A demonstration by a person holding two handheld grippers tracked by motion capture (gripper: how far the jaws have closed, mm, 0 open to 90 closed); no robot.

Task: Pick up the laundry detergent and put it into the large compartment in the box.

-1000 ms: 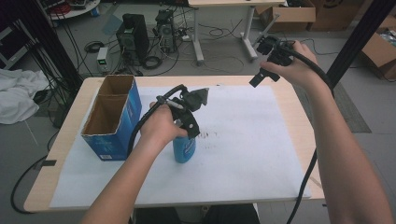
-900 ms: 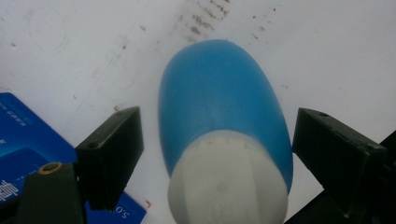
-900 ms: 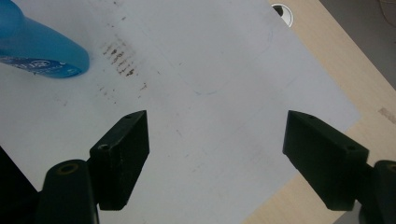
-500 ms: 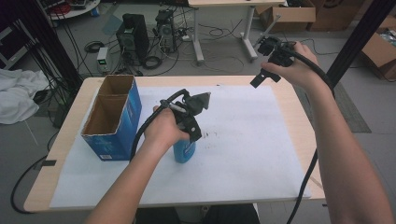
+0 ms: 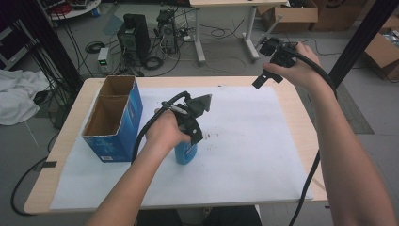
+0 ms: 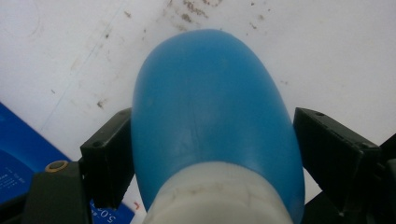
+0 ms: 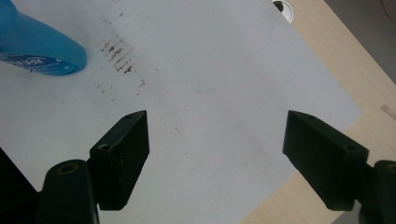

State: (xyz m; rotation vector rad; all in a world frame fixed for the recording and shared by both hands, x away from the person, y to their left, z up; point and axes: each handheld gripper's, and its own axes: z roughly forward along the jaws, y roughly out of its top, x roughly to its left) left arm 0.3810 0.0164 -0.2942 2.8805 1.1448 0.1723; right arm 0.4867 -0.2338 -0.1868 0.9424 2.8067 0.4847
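Left gripper [image 6: 212,154]: jaws have just been closing around the blue bottle [image 6: 210,116]; a gap remains on one side.
Bottle: upright on the white sheet [image 5: 244,155], beside the blue cardboard box [image 5: 115,122].
Right gripper [image 7: 215,154]: jaws apart, held above the table.

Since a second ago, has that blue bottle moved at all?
No. The blue bottle stands at the same spot right of the blue box, beside the brown smudges on the white sheet.
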